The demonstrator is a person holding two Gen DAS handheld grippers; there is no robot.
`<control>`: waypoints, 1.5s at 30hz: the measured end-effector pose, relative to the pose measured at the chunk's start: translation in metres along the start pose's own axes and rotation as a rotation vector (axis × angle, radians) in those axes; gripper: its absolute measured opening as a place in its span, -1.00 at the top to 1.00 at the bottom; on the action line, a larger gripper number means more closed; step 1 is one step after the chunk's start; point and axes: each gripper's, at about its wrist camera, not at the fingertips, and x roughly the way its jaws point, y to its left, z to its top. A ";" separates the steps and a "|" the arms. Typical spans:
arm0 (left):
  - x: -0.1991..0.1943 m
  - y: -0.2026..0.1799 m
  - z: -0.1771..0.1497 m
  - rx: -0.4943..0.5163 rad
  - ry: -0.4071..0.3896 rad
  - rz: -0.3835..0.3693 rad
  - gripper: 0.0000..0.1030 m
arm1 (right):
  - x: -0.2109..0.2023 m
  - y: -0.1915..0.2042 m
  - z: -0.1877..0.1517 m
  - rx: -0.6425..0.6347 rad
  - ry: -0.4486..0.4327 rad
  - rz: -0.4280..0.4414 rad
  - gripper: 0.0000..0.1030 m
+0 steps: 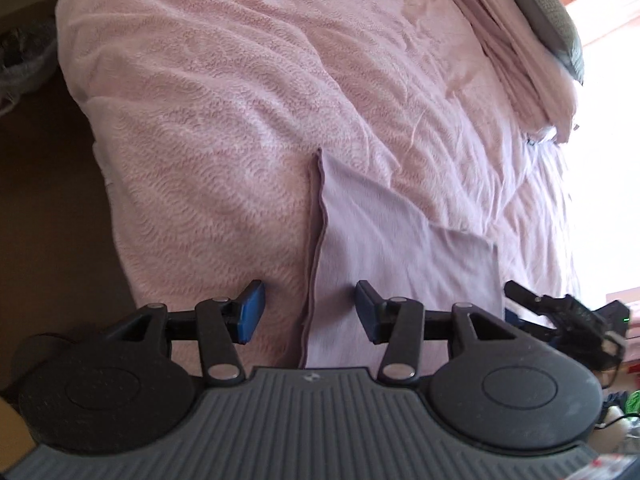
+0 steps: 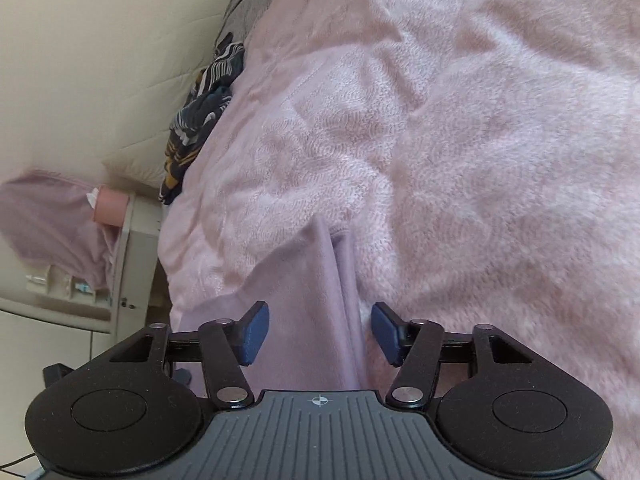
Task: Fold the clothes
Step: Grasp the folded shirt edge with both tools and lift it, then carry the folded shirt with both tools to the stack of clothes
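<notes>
Hovering over the bed, I am holding my left gripper [image 1: 310, 312] wide open above the edge of a lilac cloth [image 1: 400, 240] lying flat on the pink blanket [image 1: 240, 100]. My right gripper [image 2: 318, 334] is also gaping, gripping nothing, over the cloth's raised fold [image 2: 312, 280].

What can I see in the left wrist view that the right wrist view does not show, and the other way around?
Only the left wrist view shows the grey pillow, the folded pink blanket beside it, the bright window and the right gripper at the cloth's far edge.

Only the right wrist view shows the cream wall, the striped dark garment against it, and the pink cup on a white cabinet.

Both show the pink bedspread and the lilac cloth lying on it, with each view's own gripper open above a cloth edge, the left gripper included.
</notes>
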 end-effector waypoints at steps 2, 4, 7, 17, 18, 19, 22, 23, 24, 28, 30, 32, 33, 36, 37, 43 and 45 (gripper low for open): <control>0.003 0.004 0.005 -0.013 -0.005 -0.025 0.16 | 0.007 -0.002 0.006 -0.006 0.019 0.021 0.18; 0.005 0.006 0.010 -0.019 -0.012 -0.057 0.16 | 0.014 -0.004 0.009 -0.010 0.039 0.039 0.20; 0.007 0.007 0.016 -0.020 -0.023 -0.082 0.16 | 0.021 -0.007 0.012 -0.003 0.055 0.061 0.21; 0.021 -0.013 0.029 0.086 -0.028 -0.091 0.82 | 0.015 0.013 -0.006 -0.051 -0.039 0.015 0.88; 0.019 -0.014 0.028 0.095 -0.029 -0.088 0.86 | 0.010 0.016 -0.009 -0.056 -0.057 0.015 0.88; 0.018 -0.014 0.028 0.099 -0.031 -0.090 0.88 | 0.005 0.023 -0.013 -0.062 -0.081 0.012 0.88; 0.006 -0.018 0.027 0.114 -0.054 -0.111 0.94 | -0.016 0.042 -0.028 -0.080 -0.153 0.005 0.89; -0.001 -0.021 0.026 0.129 -0.068 -0.122 0.94 | -0.023 0.049 -0.032 -0.088 -0.181 -0.001 0.89; -0.007 -0.025 0.026 0.146 -0.079 -0.137 0.94 | -0.032 0.055 -0.038 -0.092 -0.217 -0.002 0.89; -0.035 -0.049 0.029 0.239 -0.133 -0.216 0.95 | -0.076 0.091 -0.060 -0.105 -0.394 -0.015 0.89; -0.052 -0.068 0.034 0.299 -0.160 -0.261 0.95 | -0.101 0.110 -0.071 -0.123 -0.480 -0.023 0.89; -0.067 -0.091 0.039 0.367 -0.181 -0.311 0.95 | -0.128 0.137 -0.080 -0.145 -0.591 -0.057 0.89; -0.075 -0.106 0.041 0.408 -0.192 -0.340 0.95 | -0.140 0.144 -0.086 -0.151 -0.630 -0.064 0.89; -0.099 -0.152 0.043 0.537 -0.211 -0.408 0.95 | -0.186 0.170 -0.108 -0.159 -0.771 -0.094 0.89; -0.105 -0.167 0.042 0.571 -0.216 -0.432 0.95 | -0.203 0.177 -0.117 -0.158 -0.817 -0.101 0.89; -0.136 -0.265 0.017 0.753 -0.216 -0.622 0.95 | -0.301 0.208 -0.178 -0.155 -1.070 -0.184 0.89; -0.140 -0.298 -0.001 0.809 -0.199 -0.679 0.95 | -0.328 0.210 -0.201 -0.145 -1.134 -0.222 0.89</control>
